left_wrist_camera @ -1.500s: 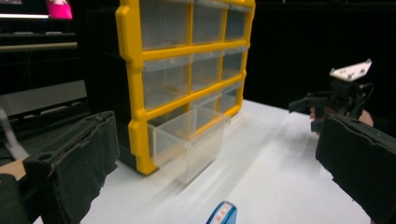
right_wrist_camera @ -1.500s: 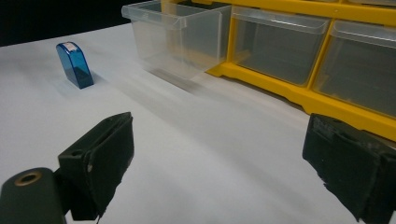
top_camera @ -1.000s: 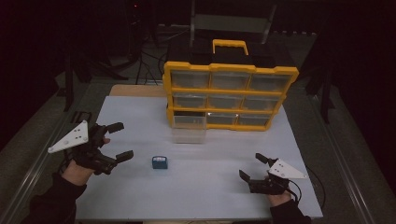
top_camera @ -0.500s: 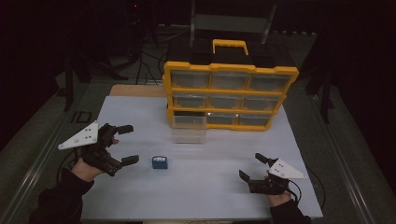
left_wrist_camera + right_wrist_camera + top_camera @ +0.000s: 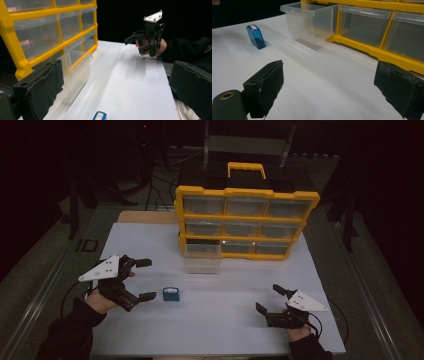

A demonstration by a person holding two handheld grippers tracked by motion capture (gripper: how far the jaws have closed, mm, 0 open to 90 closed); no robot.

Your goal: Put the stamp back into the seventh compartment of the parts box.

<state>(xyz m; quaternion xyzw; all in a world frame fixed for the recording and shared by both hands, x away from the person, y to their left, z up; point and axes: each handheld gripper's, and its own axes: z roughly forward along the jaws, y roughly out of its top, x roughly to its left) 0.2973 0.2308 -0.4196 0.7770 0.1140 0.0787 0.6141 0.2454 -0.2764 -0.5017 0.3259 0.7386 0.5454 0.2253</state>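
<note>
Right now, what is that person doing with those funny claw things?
A person holds a gripper in each hand over a white table. The left gripper, open, is right beside a small blue box, as if about to pick it up. The right gripper, also open, hovers over bare table. One clear drawer sits pulled out in front of the yellow drawer cabinet.
</note>
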